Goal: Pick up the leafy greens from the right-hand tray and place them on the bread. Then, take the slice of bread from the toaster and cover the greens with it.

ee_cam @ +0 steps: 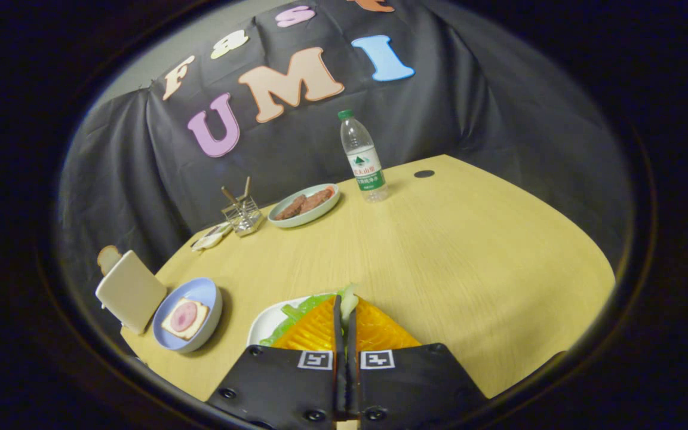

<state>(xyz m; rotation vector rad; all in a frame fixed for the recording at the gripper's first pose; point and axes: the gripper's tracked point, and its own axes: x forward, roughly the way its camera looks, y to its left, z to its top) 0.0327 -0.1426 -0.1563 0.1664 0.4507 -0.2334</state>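
Note:
My gripper [344, 306] hangs low over a white tray [263, 325] of leafy greens [296, 313]. Its fingers are pressed together, and a pale green leaf pokes out at their tips. Left of the tray, a blue bowl [203, 291] holds a slice of bread [184, 318] with a round pink slice of ham on it. Further left stands a cream toaster [131, 291], tilted in this view, with a second bread slice [108, 258] showing behind its top. The fingers cover most of the greens.
On the far side of the yellow wooden table [469, 257] stand a water bottle [364, 156], a pale green plate of brown meat slices [303, 205], a wire holder with sticks [241, 214] and a small dish [211, 236]. A black disc [423, 174] lies near the far edge.

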